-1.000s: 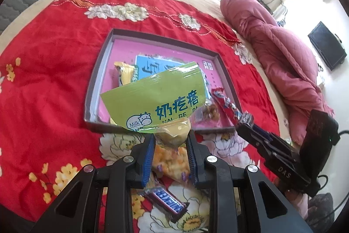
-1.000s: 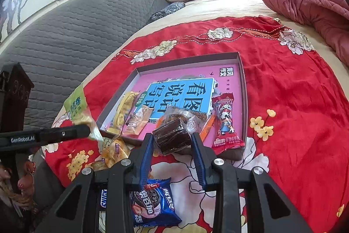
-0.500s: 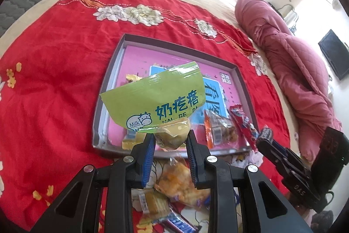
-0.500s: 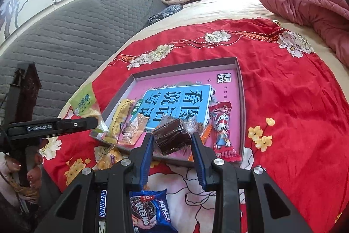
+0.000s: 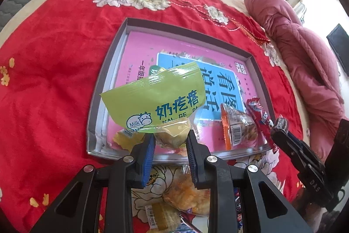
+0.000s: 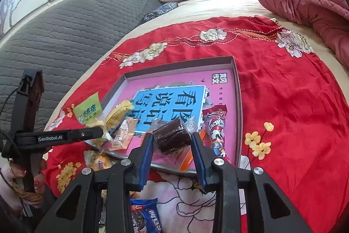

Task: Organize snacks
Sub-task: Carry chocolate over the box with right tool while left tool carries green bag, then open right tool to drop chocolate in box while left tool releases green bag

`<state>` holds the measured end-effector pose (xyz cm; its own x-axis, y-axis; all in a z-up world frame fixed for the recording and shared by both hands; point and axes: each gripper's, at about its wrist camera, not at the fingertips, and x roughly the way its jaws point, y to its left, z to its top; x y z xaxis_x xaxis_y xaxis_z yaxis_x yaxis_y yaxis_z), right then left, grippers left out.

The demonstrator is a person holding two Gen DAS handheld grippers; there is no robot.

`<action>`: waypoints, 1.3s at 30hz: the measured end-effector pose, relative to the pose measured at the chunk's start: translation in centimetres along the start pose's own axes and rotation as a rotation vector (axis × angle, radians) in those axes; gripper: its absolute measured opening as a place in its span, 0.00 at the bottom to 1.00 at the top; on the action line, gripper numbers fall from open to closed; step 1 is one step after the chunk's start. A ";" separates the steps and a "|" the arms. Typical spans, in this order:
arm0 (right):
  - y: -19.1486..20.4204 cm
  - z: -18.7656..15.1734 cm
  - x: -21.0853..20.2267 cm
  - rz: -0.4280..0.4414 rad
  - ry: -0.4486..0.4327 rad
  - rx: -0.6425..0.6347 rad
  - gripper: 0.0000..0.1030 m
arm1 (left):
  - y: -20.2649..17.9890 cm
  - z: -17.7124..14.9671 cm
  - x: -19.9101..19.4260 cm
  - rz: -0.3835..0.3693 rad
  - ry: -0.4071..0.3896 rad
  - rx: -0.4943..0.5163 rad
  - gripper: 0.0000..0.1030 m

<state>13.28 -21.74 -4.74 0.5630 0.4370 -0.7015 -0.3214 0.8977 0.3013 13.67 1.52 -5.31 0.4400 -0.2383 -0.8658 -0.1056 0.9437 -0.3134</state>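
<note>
Placement: left claw (image 5: 170, 141), clamped on the green milk-curd packet (image 5: 157, 102), hovers over the tray (image 5: 113, 54) at 7 o'clock; lower before releasing. Right claw (image 6: 171, 143) grips the brown cake (image 6: 171, 138) at 6 o'clock.

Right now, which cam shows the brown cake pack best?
Right wrist: the brown cake pack sits centred and close between the right gripper fingers, clear wrapper visible, above the tray near edge. Left wrist catches only its dark end at the right gripper's tip.
</note>
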 end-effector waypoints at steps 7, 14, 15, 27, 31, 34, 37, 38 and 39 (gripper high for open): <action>-0.2 -0.3 0.8 -0.016 0.029 0.006 0.34 | 0.1 -0.1 0.7 -0.003 0.019 -0.004 0.29; 0.1 -0.7 1.3 -0.024 0.049 -0.003 0.34 | 0.2 -0.2 1.0 -0.009 0.028 -0.009 0.29; 0.2 -0.7 1.4 -0.024 0.054 -0.006 0.34 | 0.3 -0.2 1.0 -0.010 0.029 -0.011 0.29; 0.4 -1.1 2.2 -0.057 0.082 -0.018 0.35 | 0.5 -0.3 1.0 -0.012 0.032 -0.022 0.29; 0.5 -1.1 2.3 -0.068 0.084 -0.028 0.35 | 0.6 -0.4 1.1 -0.014 0.037 -0.025 0.29; 0.8 -1.2 2.4 -0.083 0.090 -0.050 0.35 | 0.6 -0.4 1.1 -0.014 0.037 -0.025 0.29; 1.2 -1.3 2.5 -0.091 0.097 -0.067 0.35 | 0.6 -0.3 1.1 -0.013 0.037 -0.024 0.29; 1.2 -1.3 2.5 -0.091 0.098 -0.069 0.35 | 0.6 -0.3 1.1 -0.014 0.036 -0.026 0.29; 1.2 -1.3 2.5 -0.089 0.098 -0.066 0.35 | 0.6 -0.3 1.1 -0.015 0.036 -0.025 0.29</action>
<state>13.35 -19.65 -6.97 0.5154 0.3451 -0.7844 -0.3249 0.9257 0.1938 13.78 1.73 -6.54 0.4091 -0.2605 -0.8745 -0.1222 0.9341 -0.3354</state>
